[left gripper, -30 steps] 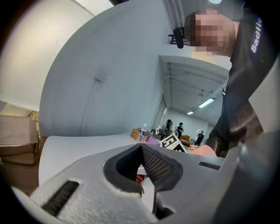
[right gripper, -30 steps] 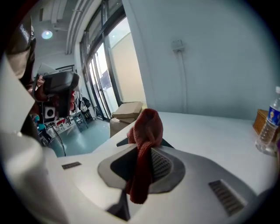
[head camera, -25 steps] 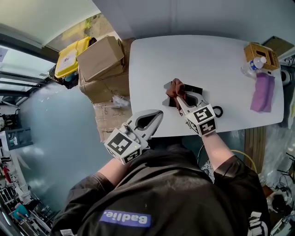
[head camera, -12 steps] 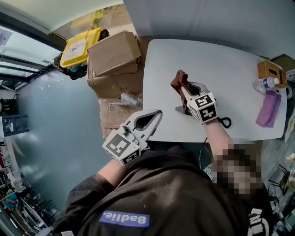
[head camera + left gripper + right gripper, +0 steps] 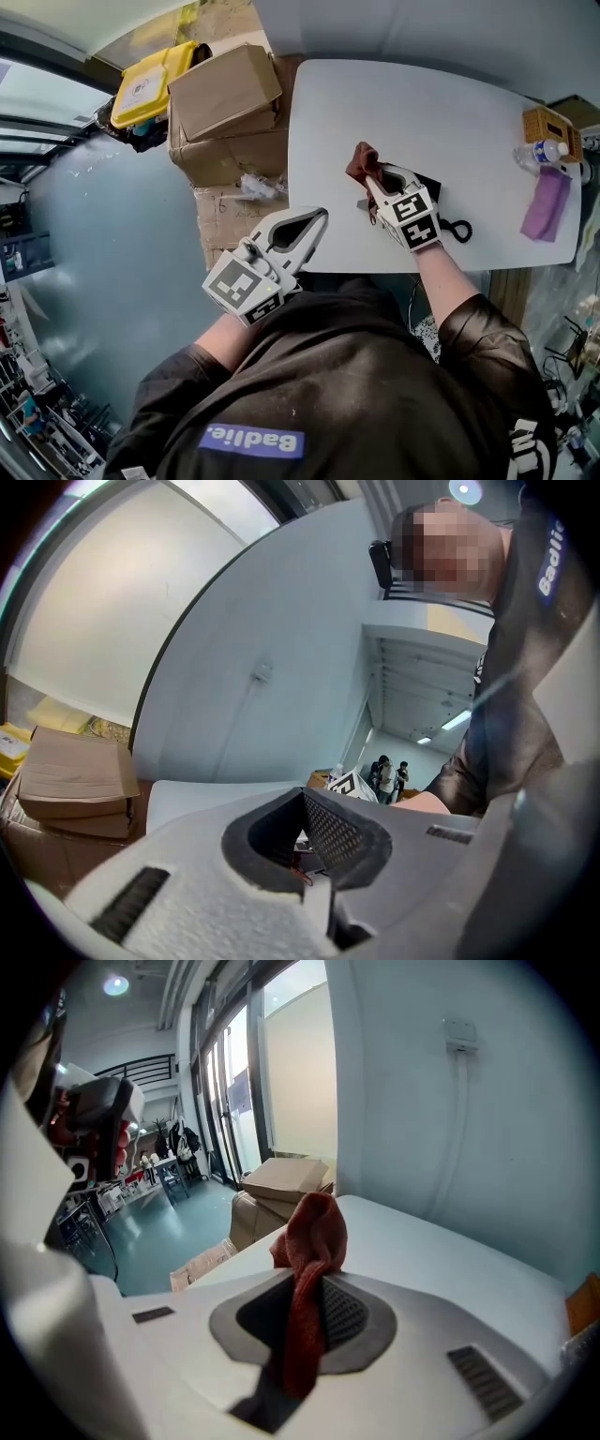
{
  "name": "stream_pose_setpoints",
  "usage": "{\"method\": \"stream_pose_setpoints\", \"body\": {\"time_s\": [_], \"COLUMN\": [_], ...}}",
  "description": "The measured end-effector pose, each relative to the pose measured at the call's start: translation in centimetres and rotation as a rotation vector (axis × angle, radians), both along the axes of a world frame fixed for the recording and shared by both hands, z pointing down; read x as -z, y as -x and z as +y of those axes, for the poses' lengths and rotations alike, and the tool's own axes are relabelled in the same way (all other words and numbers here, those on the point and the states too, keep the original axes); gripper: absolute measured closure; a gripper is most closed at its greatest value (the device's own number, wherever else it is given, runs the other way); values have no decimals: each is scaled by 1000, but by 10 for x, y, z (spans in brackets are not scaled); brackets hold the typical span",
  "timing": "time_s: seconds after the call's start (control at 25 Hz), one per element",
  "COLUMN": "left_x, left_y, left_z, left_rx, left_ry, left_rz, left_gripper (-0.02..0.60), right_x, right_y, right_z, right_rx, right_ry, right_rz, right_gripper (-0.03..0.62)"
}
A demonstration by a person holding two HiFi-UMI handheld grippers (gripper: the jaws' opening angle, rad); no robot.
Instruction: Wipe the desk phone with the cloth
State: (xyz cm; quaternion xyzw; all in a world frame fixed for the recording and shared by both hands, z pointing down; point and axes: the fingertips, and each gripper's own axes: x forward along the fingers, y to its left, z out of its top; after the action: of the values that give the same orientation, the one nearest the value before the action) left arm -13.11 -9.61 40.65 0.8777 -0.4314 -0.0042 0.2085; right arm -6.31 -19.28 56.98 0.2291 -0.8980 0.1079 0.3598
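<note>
My right gripper [image 5: 375,180] is shut on a red-brown cloth [image 5: 361,161], which bunches up past the fingertips. In the right gripper view the cloth [image 5: 309,1241] stands up between the closed jaws and hangs down through them. The gripper is over the black desk phone [image 5: 430,191] near the front of the white table [image 5: 450,103], and it hides most of the phone. The phone's cord [image 5: 458,229] loops out to the right. My left gripper [image 5: 317,220] is shut and holds nothing, off the table's front left edge.
Cardboard boxes [image 5: 225,89] and a yellow bin [image 5: 150,84] stand on the floor left of the table. At the table's right end are a wicker basket [image 5: 548,122], a water bottle [image 5: 536,152] and a purple cloth [image 5: 546,202]. A wall runs behind the table.
The right gripper has carried the cloth a little away from me over the phone's left part. The left gripper has hardly moved. The head view has shifted.
</note>
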Motion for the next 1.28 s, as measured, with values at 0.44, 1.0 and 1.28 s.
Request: {"method": "stream_pose_setpoints", "body": {"time_s": [0.44,1.0,1.28], "left_x": [8,18,31], "left_y": [17,-3,-50], "left_z": [41,93,123], "left_rx": [-136,-255,-200], "left_ry": [-35,-86,-94], "left_rz": [-3,4,-22], "left_gripper": [572,572,572], "right_x": [1,64,123], "right_y": [-1,-12,-39], "right_z": [65,136,181], "right_rx": [-111,-215,-109], "right_ry": [21,-37,-102], "right_rz": [26,-93,-193], "right_gripper": [525,525,525]}}
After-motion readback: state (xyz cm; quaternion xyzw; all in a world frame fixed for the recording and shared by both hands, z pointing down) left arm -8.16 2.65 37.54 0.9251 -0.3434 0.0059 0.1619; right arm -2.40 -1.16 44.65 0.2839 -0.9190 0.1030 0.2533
